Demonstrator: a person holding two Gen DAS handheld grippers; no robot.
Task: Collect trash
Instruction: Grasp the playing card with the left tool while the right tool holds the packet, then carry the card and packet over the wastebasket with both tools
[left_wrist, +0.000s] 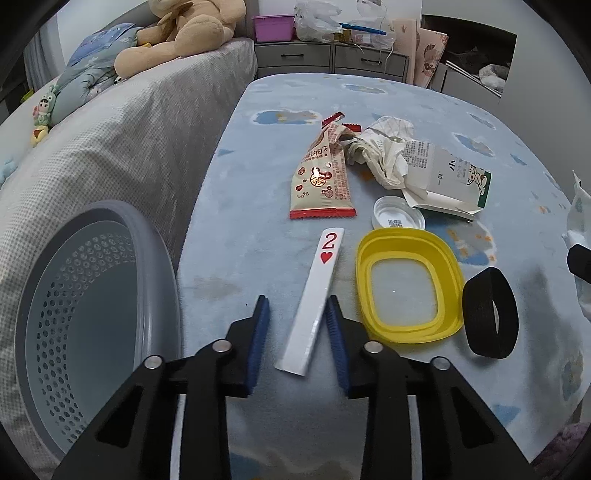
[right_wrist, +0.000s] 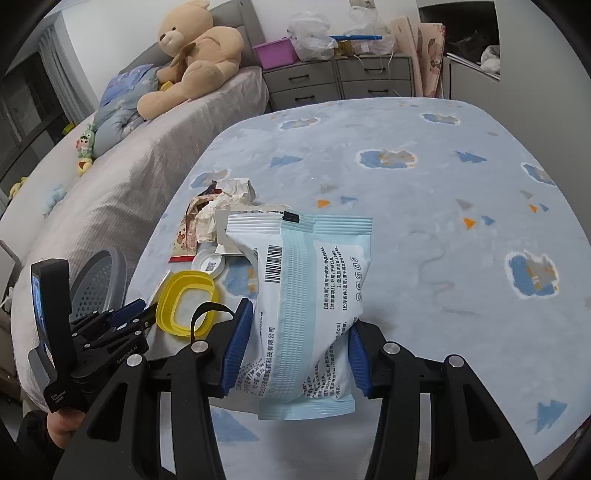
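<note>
Card (left_wrist: 312, 302) between left gripper (left_wrist: 297, 308) jaws — untouched.

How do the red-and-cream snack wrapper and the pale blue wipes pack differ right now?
The snack wrapper lies flat on the blue blanket, untouched; the wipes pack is clamped upright in the right gripper. The wrapper is red-edged cream with cartoon prints; the pack is pale blue and white with a barcode. The pack looks bulkier. Both are crinkled soft packaging.
</note>
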